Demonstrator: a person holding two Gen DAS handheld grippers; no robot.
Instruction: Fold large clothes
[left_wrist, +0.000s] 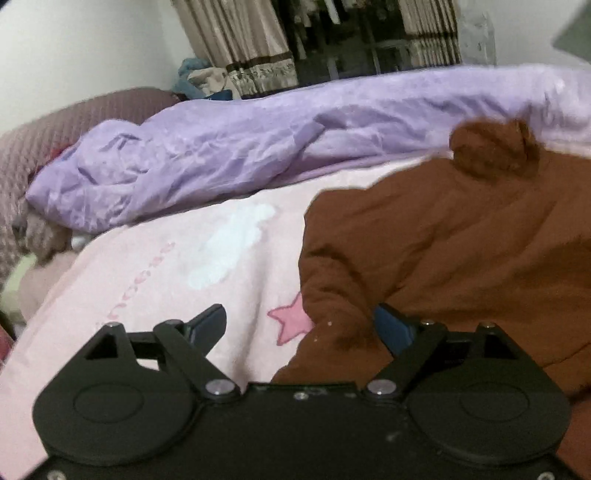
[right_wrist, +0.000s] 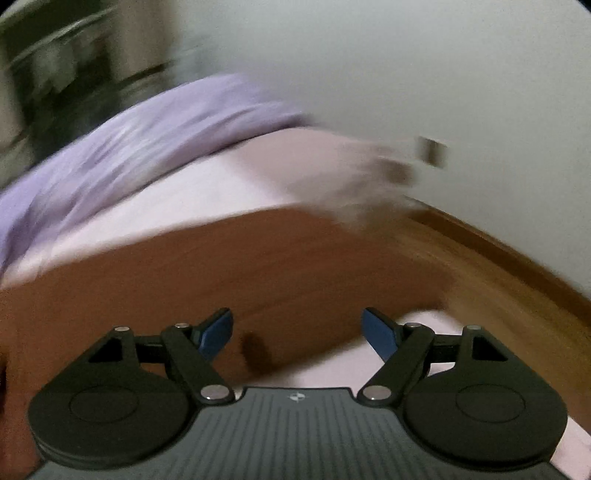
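A: What covers the bed?
B: A pink sheet (left_wrist: 155, 266) with a star print, and a crumpled purple quilt (left_wrist: 207, 155) along its far side.
A: And the garment?
B: The brown fleece garment (left_wrist: 443, 236) lies spread on the sheet.
A: The grippers?
B: The left gripper (left_wrist: 299, 325) and right gripper (right_wrist: 297, 328) are both spread wide, holding nothing, over the garment's edge.

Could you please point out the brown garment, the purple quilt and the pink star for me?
brown garment (left_wrist: 443, 240): left wrist view, on its main body.
purple quilt (left_wrist: 221, 147): left wrist view, on its crumpled middle.
pink star (left_wrist: 291, 322): left wrist view, on the star's centre.
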